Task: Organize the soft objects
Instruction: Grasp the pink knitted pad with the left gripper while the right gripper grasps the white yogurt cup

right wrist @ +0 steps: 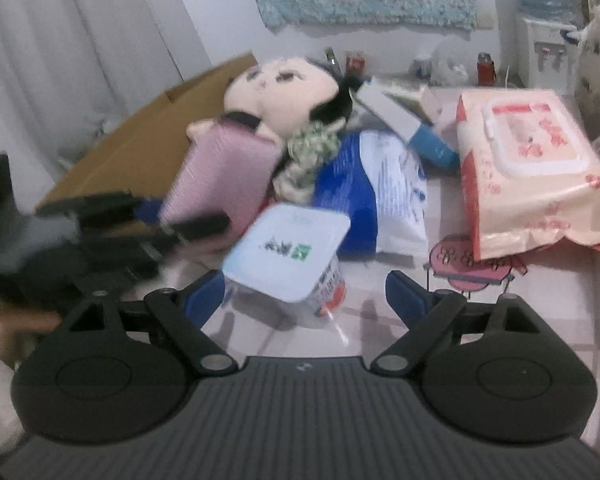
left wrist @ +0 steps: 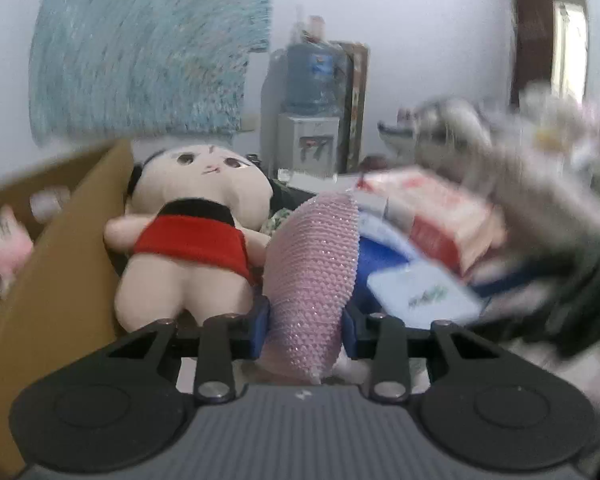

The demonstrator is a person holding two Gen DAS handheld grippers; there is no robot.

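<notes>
My left gripper (left wrist: 306,330) is shut on a pink knitted cloth (left wrist: 312,276) and holds it up; both show blurred in the right wrist view, the gripper (right wrist: 188,220) and the cloth (right wrist: 224,176). A plush doll in a red top (left wrist: 192,232) lies behind it beside an open cardboard box (left wrist: 60,272); the doll (right wrist: 284,92) leans on the box (right wrist: 140,148). My right gripper (right wrist: 304,304) is open, with a small white tissue pack (right wrist: 288,256) lying between its fingers. The right gripper appears blurred at the right of the left wrist view (left wrist: 520,168).
On the tiled table (right wrist: 540,320) lie a blue and white bag (right wrist: 372,196), a large pink wet-wipes pack (right wrist: 528,168), a white and blue box (right wrist: 404,120) and a green knitted piece (right wrist: 312,148). A water dispenser (left wrist: 312,120) stands by the back wall.
</notes>
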